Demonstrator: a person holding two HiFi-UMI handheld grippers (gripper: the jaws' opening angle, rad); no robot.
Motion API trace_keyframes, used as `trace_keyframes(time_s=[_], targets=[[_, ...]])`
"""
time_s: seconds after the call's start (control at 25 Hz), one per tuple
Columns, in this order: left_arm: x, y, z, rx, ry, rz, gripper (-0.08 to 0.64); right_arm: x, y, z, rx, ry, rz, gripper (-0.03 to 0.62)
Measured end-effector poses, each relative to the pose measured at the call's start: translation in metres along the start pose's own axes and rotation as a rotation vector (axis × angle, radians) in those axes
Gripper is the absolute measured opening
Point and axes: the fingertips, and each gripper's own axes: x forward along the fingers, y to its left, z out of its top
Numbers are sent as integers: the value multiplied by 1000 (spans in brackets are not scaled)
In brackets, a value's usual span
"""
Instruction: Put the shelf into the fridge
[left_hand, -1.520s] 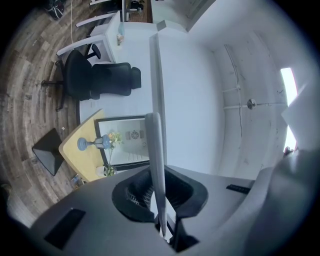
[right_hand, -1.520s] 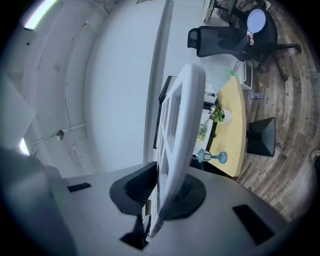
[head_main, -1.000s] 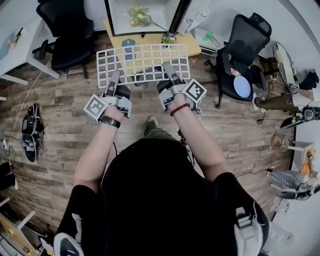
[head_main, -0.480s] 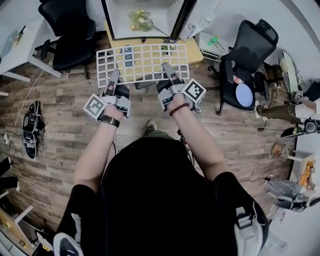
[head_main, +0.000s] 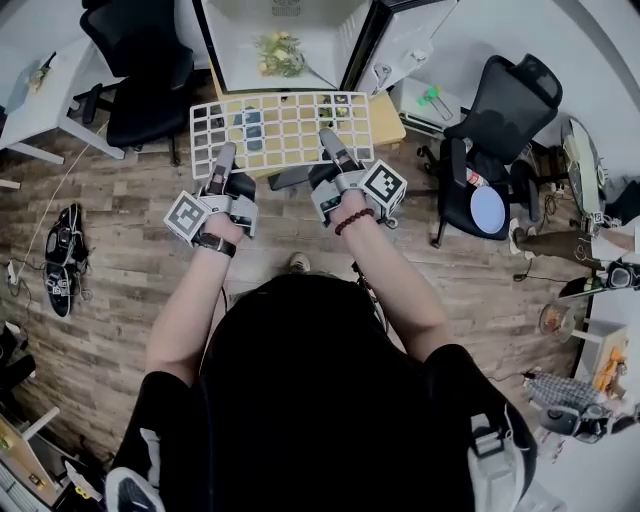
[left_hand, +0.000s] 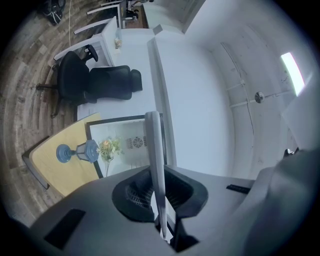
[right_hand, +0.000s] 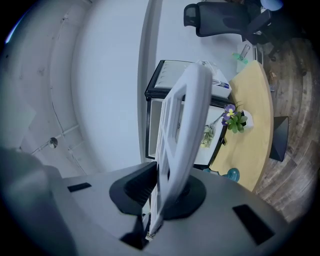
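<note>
I hold a white wire-grid shelf (head_main: 280, 130) flat in front of me, its far edge close to the open mini fridge (head_main: 228, 45). My left gripper (head_main: 222, 160) is shut on the shelf's near-left edge and my right gripper (head_main: 330, 145) is shut on its near-right edge. The fridge door (head_main: 400, 40) stands swung out to the right. A bunch of flowers (head_main: 278, 52) lies inside the white cavity. In the left gripper view the shelf (left_hand: 154, 150) runs edge-on between the jaws of the gripper (left_hand: 159, 200). In the right gripper view the shelf (right_hand: 182, 130) rises out of the gripper (right_hand: 160, 195) toward the fridge (right_hand: 165, 90).
The fridge sits on a low yellow table (head_main: 385, 125) with a blue lantern (left_hand: 82, 151) and a small potted plant (right_hand: 235, 117). Black office chairs stand at left (head_main: 140, 70) and right (head_main: 490, 110). A white desk (head_main: 40, 90) and shoes (head_main: 58, 265) are at far left.
Both grippers have carried the shelf forward, nearer to the fridge opening. The grip on the shelf is unchanged.
</note>
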Motion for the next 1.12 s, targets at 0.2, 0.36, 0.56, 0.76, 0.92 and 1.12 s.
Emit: trace_keyframes(time_s=[0.2,0.36,0.56,0.76,0.92,1.12], targets=[[15,5,2,7,-13,-6,31,13,-5,11,13,12,11,46],[26,8,3,2,-16,-8,31,23,-7,19,0,17,17,46],[40,10,5,2,-5,-2,31,32,-7,27,10,13,22,45],[51,13,15,-15,9,-2,31,42,-14,28,37,0,-3,46],[67,23,23,-26,26,-9,31,56,-13,35,13,-17,-2,44],[93,26,38,-40,51,-19,31,78,-10,43,-4,-36,-5,45]])
